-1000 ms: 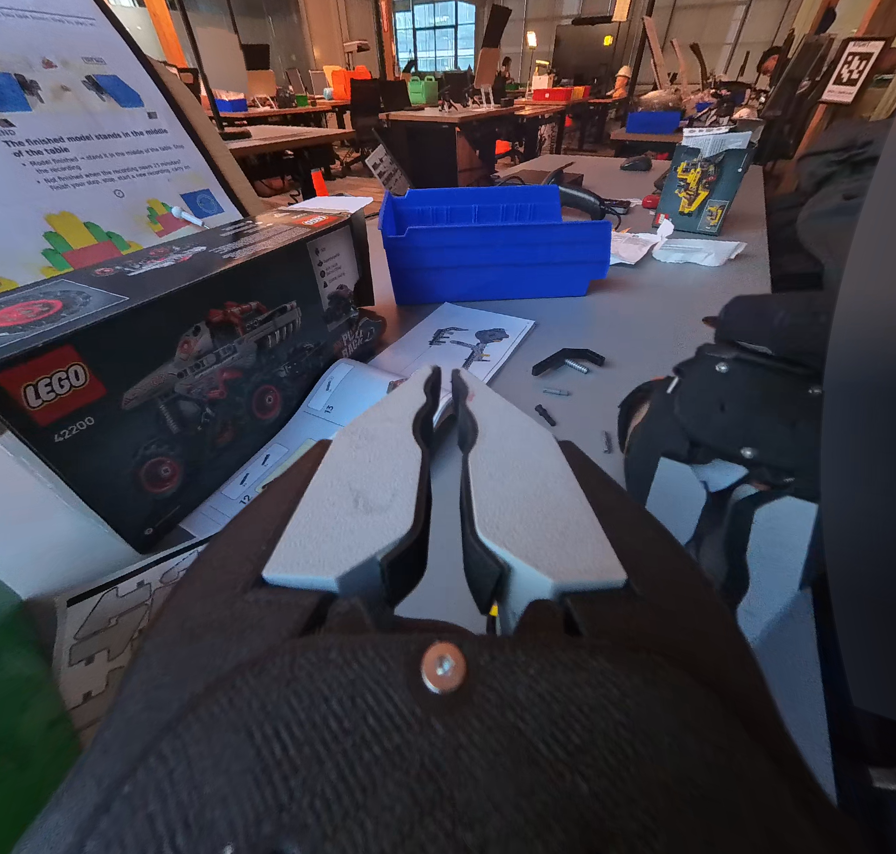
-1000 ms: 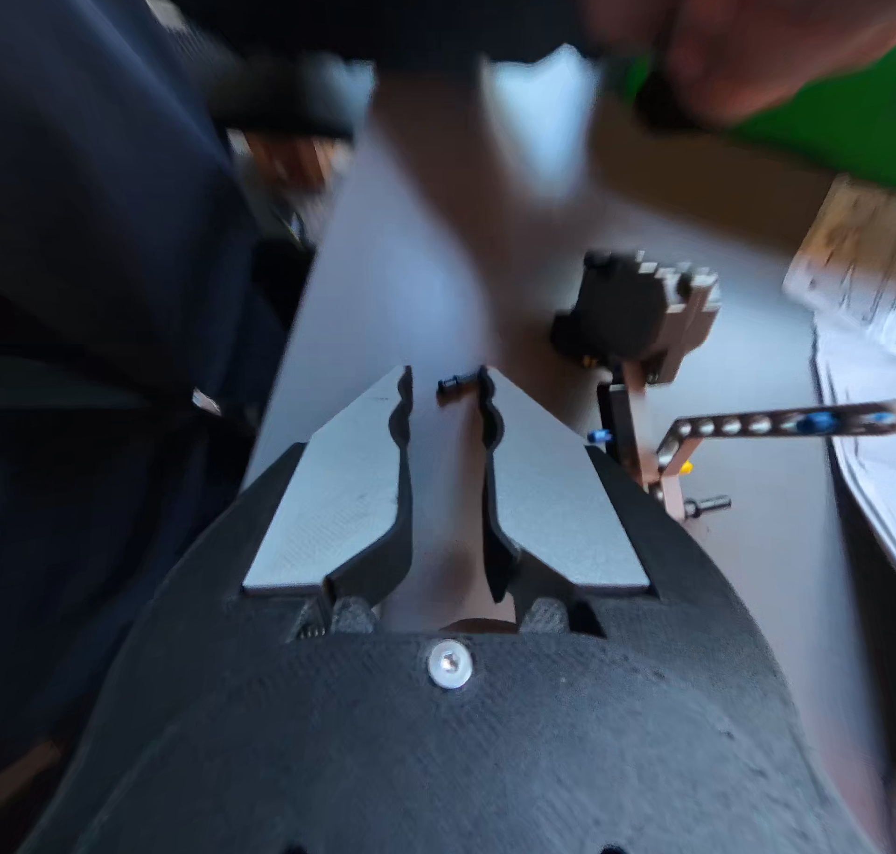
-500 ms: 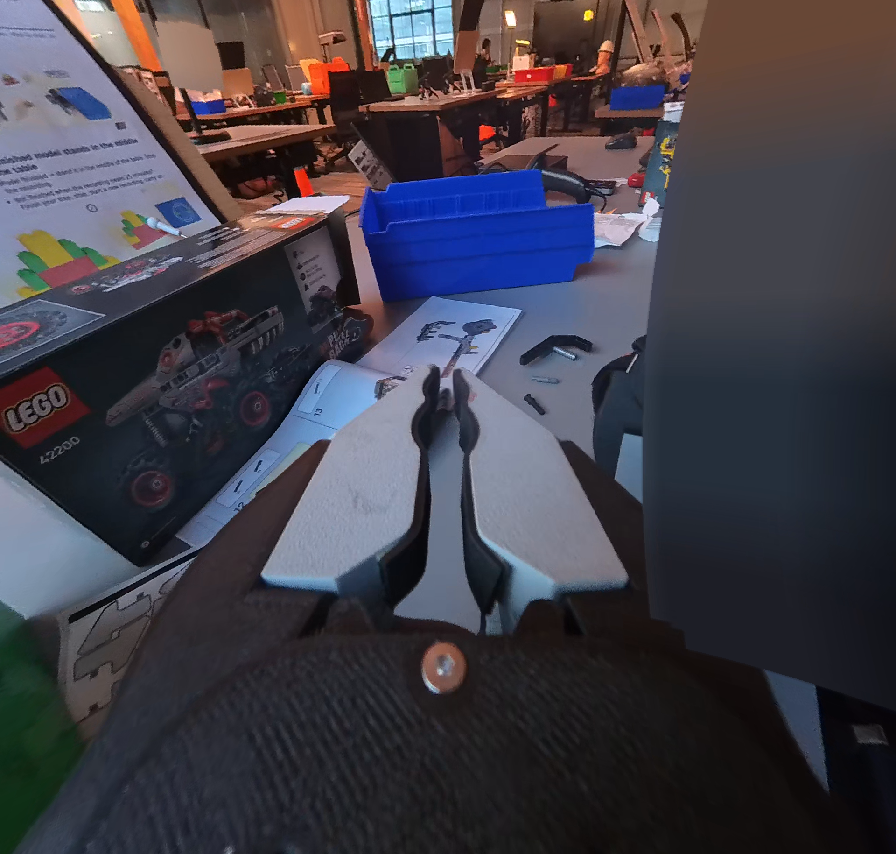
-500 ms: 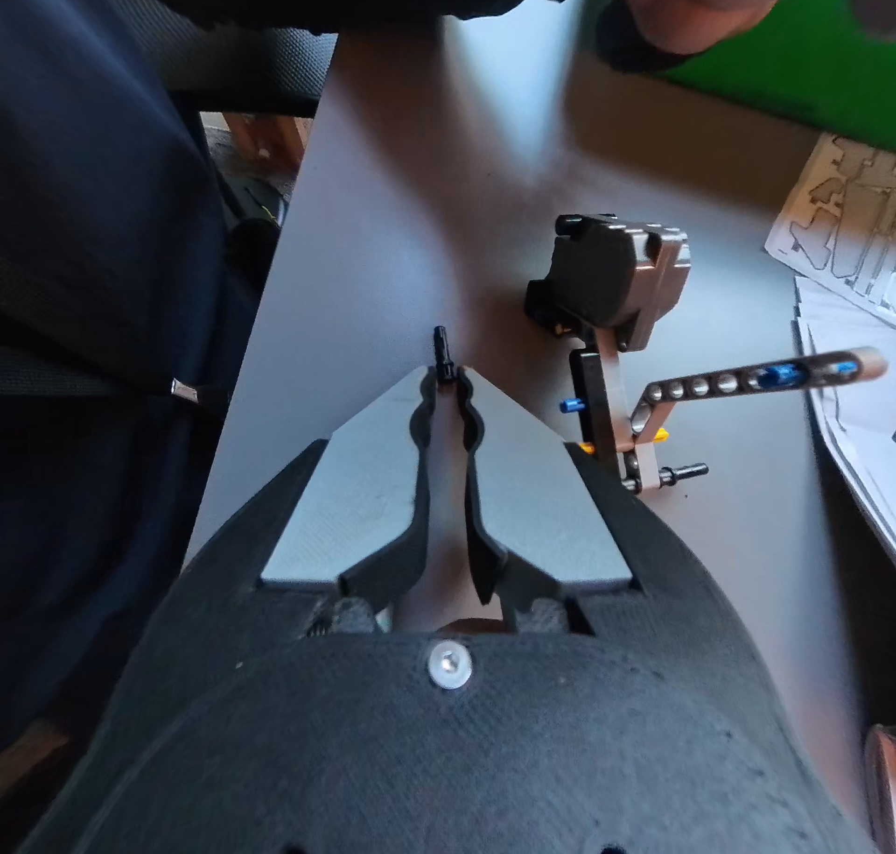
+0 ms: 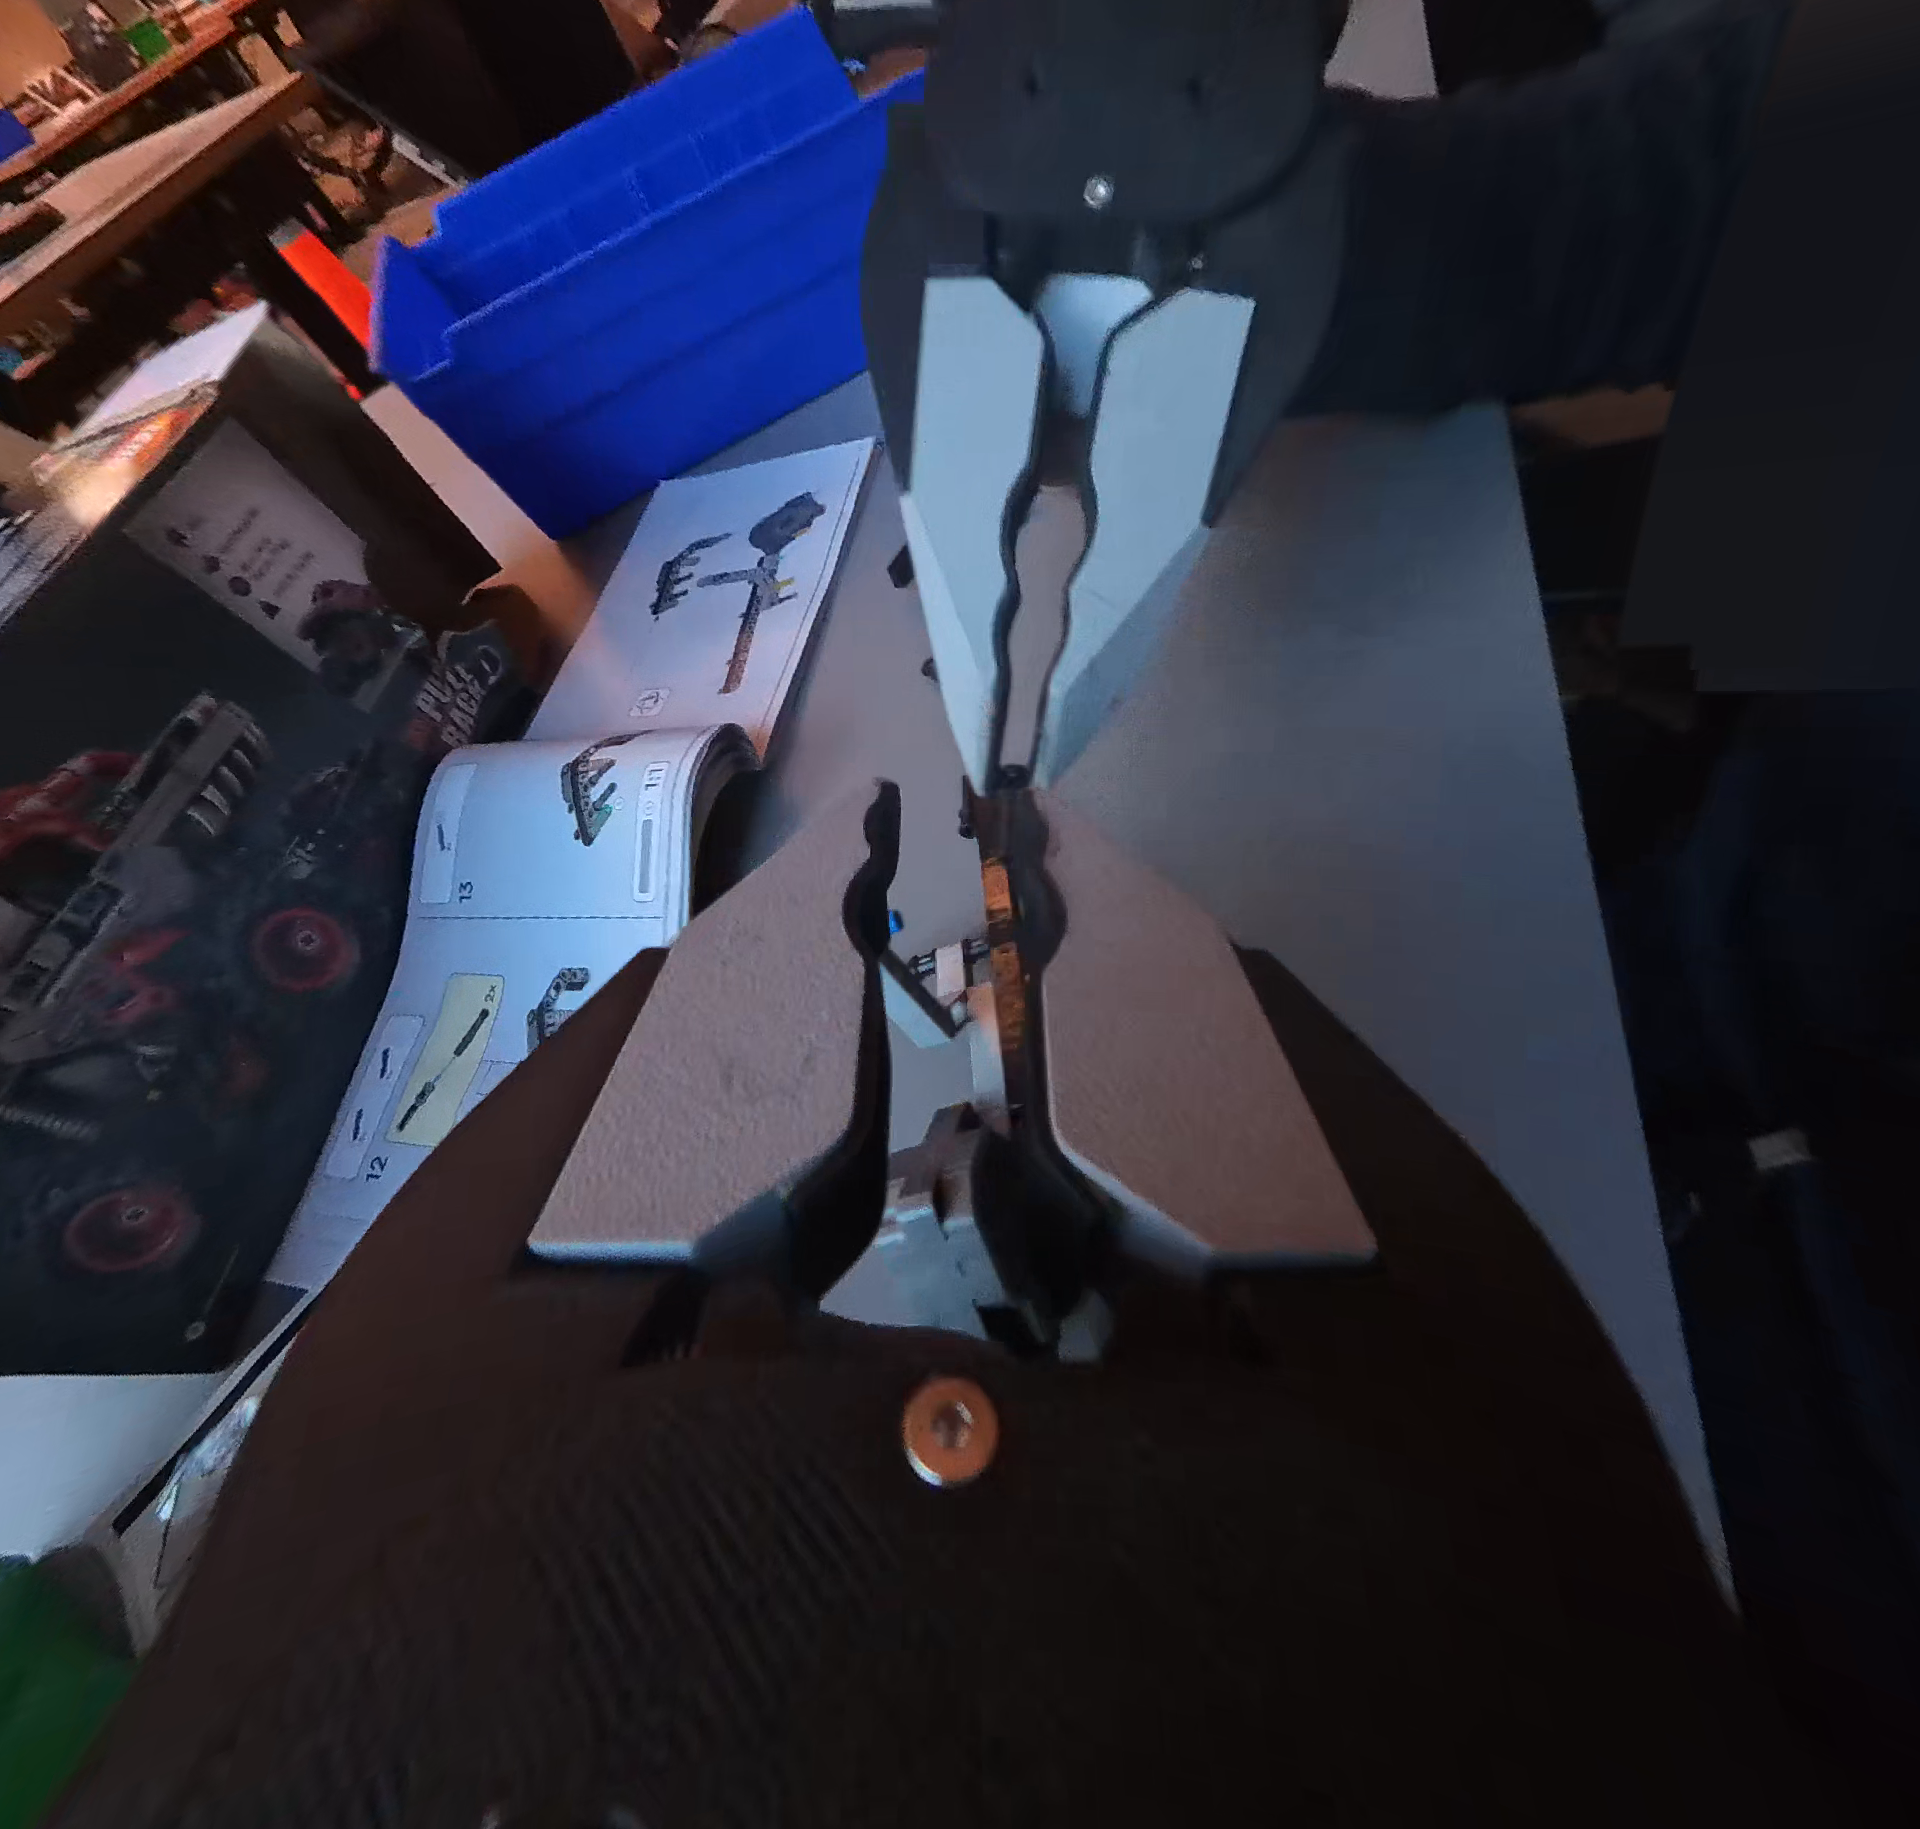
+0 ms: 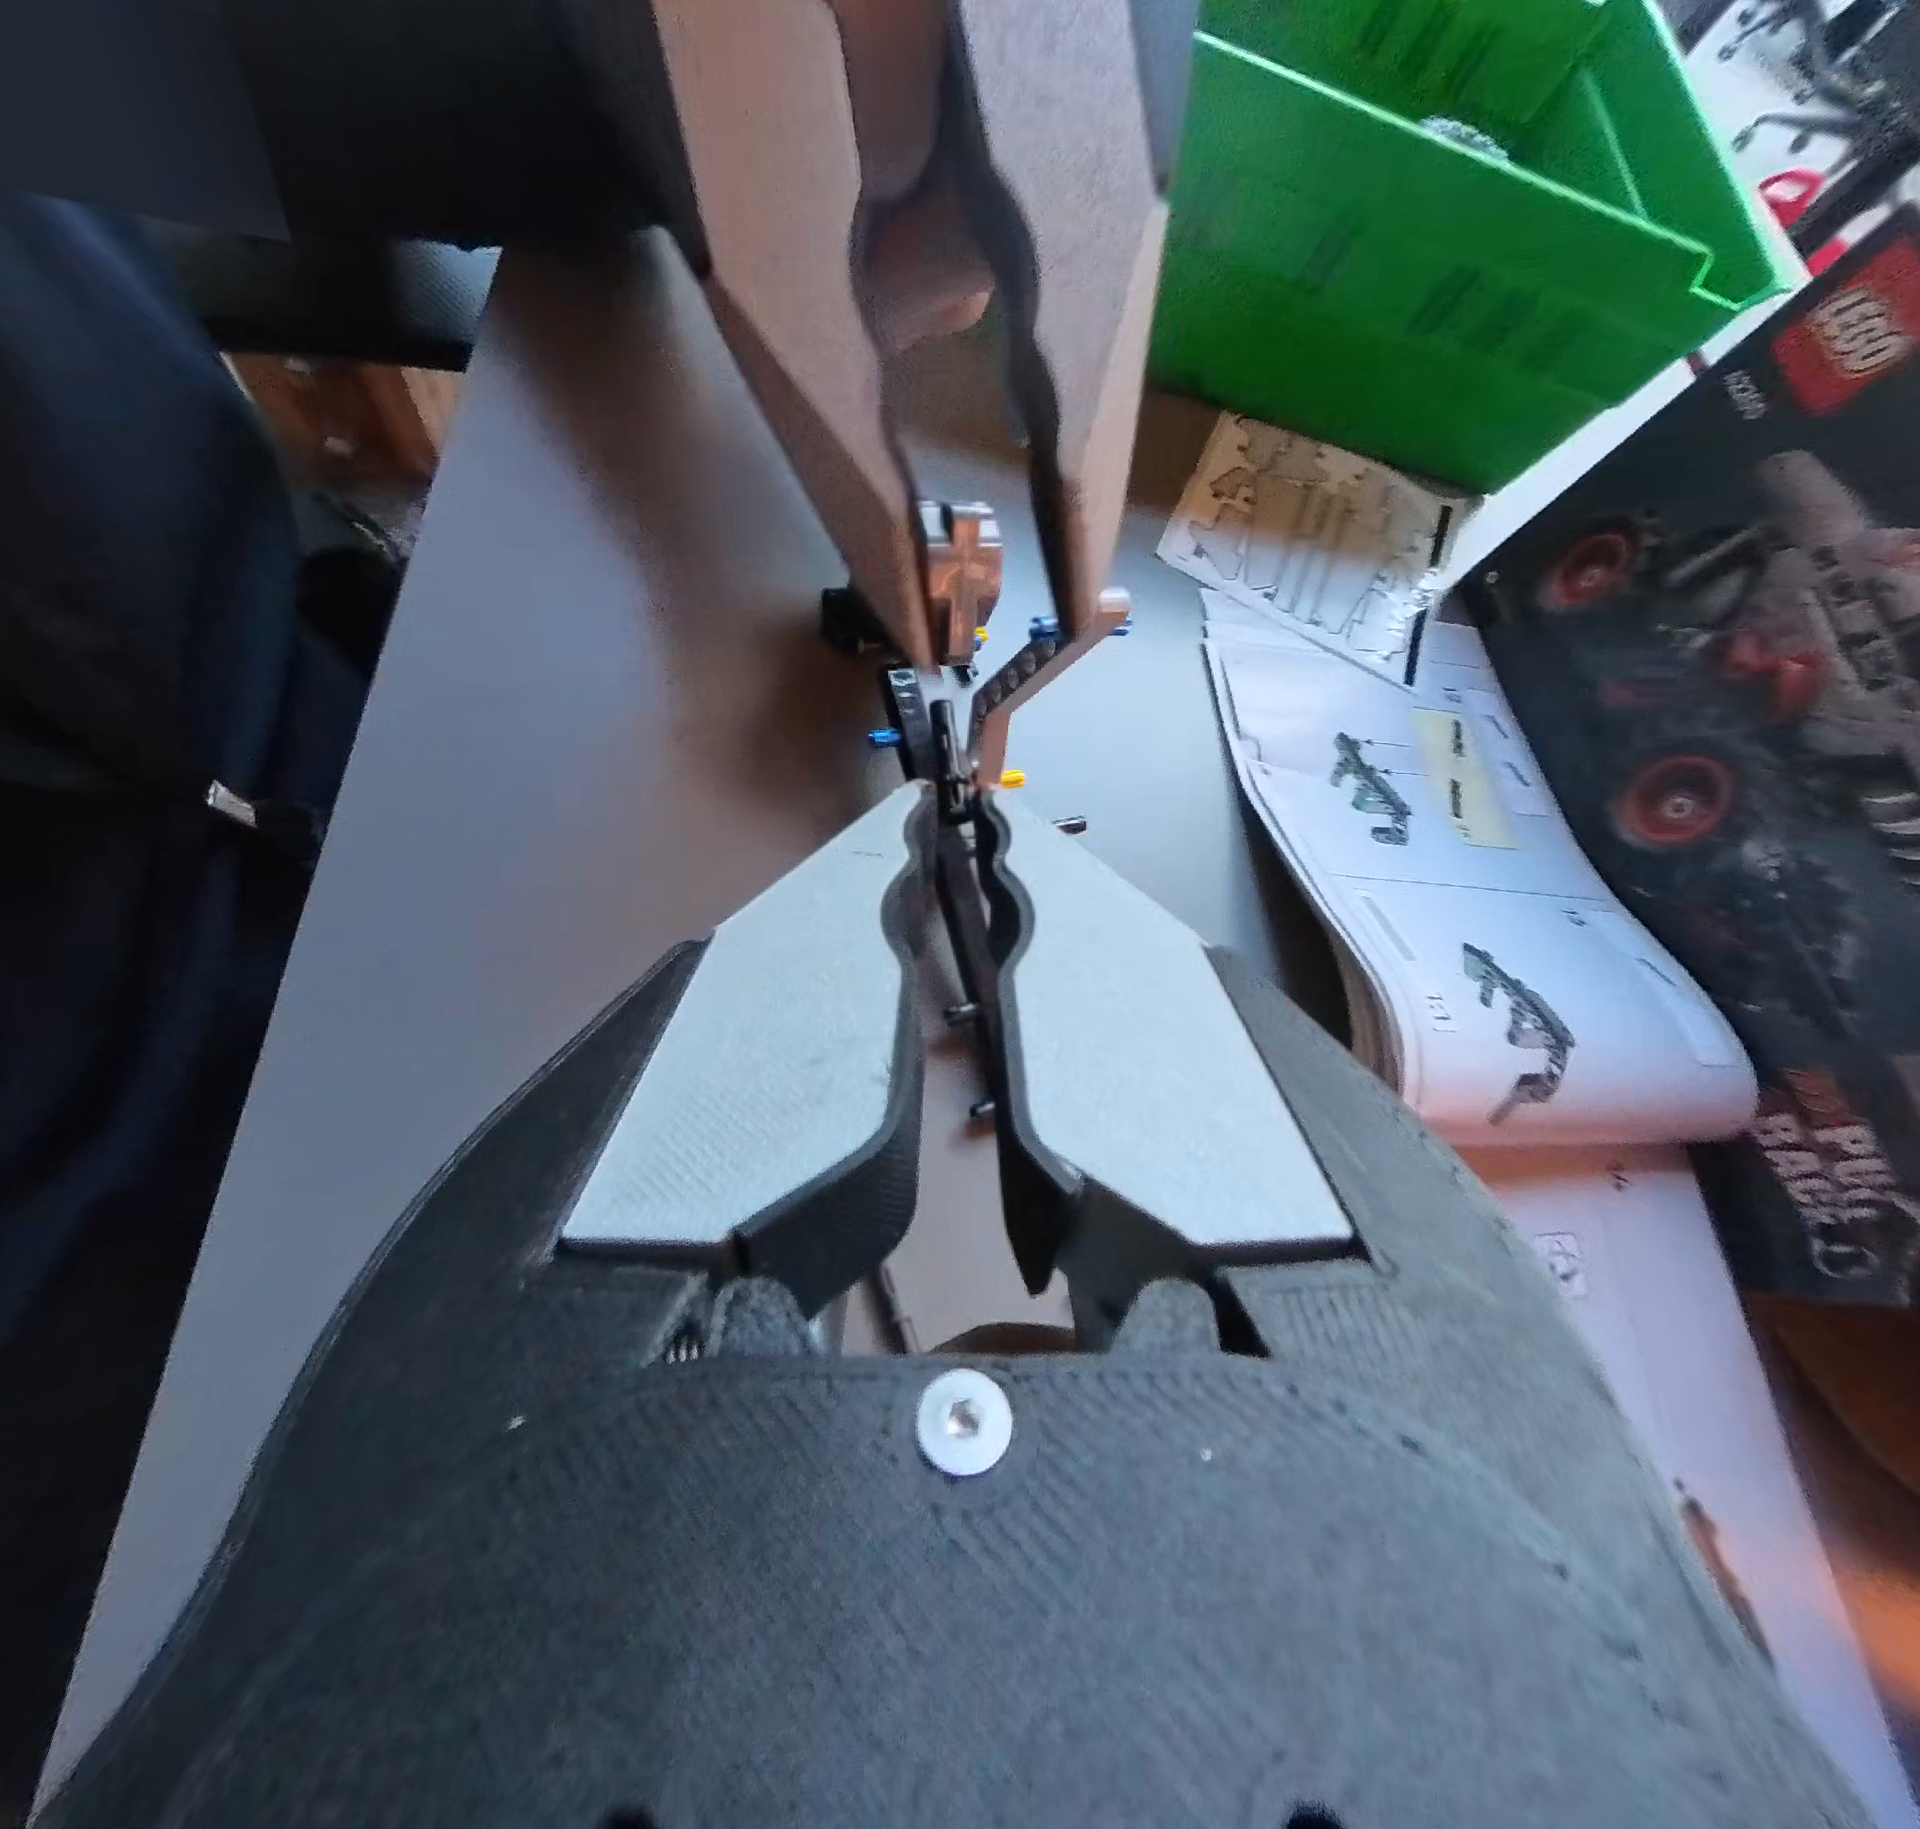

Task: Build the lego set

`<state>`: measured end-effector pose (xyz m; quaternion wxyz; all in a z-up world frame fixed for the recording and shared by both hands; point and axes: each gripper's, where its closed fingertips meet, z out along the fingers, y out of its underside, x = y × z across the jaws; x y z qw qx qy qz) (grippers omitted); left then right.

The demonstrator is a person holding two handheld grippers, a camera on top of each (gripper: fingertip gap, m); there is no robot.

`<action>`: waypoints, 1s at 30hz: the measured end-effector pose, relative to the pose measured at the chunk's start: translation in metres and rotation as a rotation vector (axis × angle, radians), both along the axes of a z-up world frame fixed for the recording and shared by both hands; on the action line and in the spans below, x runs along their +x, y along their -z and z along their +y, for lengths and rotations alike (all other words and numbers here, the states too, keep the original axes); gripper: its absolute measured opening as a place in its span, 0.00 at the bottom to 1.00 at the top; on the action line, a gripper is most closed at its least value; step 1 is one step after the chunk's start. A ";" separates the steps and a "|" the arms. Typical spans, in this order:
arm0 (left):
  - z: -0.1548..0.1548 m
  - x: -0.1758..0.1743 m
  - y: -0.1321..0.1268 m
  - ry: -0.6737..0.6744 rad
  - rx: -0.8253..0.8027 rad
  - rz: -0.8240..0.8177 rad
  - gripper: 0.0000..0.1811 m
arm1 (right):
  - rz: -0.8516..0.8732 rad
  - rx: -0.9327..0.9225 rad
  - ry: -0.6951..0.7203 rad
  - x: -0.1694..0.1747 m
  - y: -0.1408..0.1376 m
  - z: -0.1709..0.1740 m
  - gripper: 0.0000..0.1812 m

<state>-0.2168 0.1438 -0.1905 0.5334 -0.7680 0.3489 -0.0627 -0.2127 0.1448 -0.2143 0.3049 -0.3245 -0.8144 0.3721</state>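
Observation:
The part-built lego assembly (image 6: 961, 574), a grey block with black and tan holed beams and blue and yellow pins, sits on the grey table (image 6: 582, 740). My left gripper (image 6: 992, 647) comes down from above, its jaws closed on the grey block and the angled beam. In the left wrist view the assembly (image 5: 951, 969) shows between the left gripper's (image 5: 940, 803) fingers. My right gripper (image 6: 954, 792) is shut on a small black pin (image 6: 945, 740) and holds its tip against the assembly's black beam. The right gripper also shows in the left wrist view (image 5: 1003, 771), pointing down.
An open instruction booklet (image 6: 1455, 896) and the black lego box (image 6: 1766, 688) lie right of the work spot. A green bin (image 6: 1403, 252) stands behind them and a blue bin (image 5: 644, 252) at the far side. Loose black pins (image 6: 1070, 825) lie nearby. A person's dark clothing (image 6: 104, 636) is past the table edge. Both grippers' tips are close together, under 4 cm apart.
My left gripper has tipped down, opened wider and closed around the assembly. My right gripper has carried the black pin from the bare table over to the assembly.

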 end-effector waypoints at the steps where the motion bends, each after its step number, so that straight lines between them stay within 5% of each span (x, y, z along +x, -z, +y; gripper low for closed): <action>1: -0.001 0.004 0.003 0.014 -0.005 0.011 0.10 | 0.007 0.008 0.005 0.000 -0.001 0.000 0.02; 11: -0.002 0.012 0.019 0.029 -0.031 0.082 0.01 | 0.026 0.009 -0.012 0.002 -0.005 -0.006 0.02; 30: 0.003 0.010 0.015 0.000 -0.014 0.047 0.00 | 0.070 -0.024 0.008 0.001 -0.016 -0.003 0.01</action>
